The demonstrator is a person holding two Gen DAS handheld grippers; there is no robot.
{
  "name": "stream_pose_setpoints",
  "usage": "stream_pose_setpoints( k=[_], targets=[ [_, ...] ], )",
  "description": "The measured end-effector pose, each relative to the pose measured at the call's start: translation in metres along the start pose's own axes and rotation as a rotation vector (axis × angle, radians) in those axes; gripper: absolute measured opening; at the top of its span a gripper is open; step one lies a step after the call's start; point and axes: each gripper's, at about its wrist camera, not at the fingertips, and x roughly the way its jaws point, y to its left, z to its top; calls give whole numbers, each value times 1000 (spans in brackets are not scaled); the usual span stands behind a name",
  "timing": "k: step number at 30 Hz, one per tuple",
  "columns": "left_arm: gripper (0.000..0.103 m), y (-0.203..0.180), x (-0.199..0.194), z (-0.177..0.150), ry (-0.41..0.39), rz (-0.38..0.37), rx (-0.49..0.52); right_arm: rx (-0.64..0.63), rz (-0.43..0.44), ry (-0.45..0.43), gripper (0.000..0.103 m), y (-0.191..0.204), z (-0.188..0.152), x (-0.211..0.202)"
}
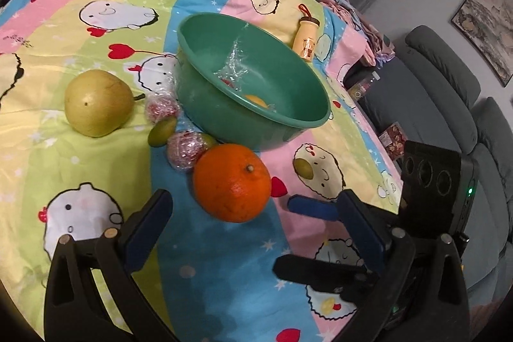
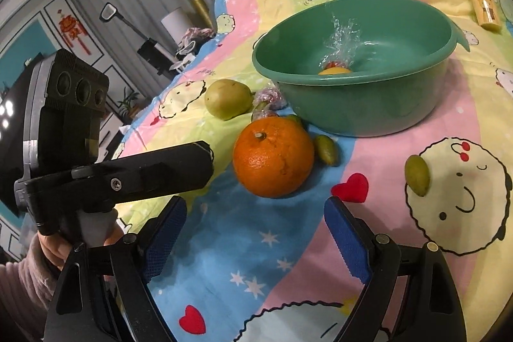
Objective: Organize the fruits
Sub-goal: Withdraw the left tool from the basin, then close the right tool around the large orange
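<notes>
On the striped cartoon bedsheet (image 1: pixel 80 169), a big round yellow-green pear (image 1: pixel 97 103) lies far to the left. Next to it sit two small fruits wrapped in shiny clear plastic (image 1: pixel 162 108) and a little green oval fruit (image 1: pixel 162 133), all close to the deep green plastic bowl (image 1: pixel 288 117). Inside the bowl lie a yellow fruit (image 1: pixel 256 101) and some crinkled clear plastic wrap (image 1: pixel 235 63). A big round orange (image 1: pixel 232 181) rests on the sheet just in front of the bowl. Another small green fruit (image 1: pixel 304 168) lies alone to the right. A tan bottle with a bear picture (image 1: pixel 307 42) lies behind the bowl. The left gripper (image 1: pixel 253 213) has its jaws spread wide with nothing between them. The right gripper (image 2: pixel 256 217) is spread wide too and holds nothing, with the orange near, just past its tips.
</notes>
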Motion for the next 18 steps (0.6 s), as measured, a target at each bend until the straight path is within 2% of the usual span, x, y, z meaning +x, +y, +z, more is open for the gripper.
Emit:
stream_pose_setpoints(
  k=[7, 11, 16, 18],
  targets=[
    [102, 2, 10, 1, 16, -5, -12, 6, -3, -14, 88, -2, 2, 3],
    [101, 4, 14, 2, 21, -9, -26, 10, -7, -1, 82, -2, 5, 9],
    [99, 7, 18, 4, 12, -10, -45, -46, -20, 17, 78, 10, 9, 21],
    [96, 9, 21, 4, 14, -11, -54, -83, -65, 22, 78, 16, 10, 24]
  ],
)
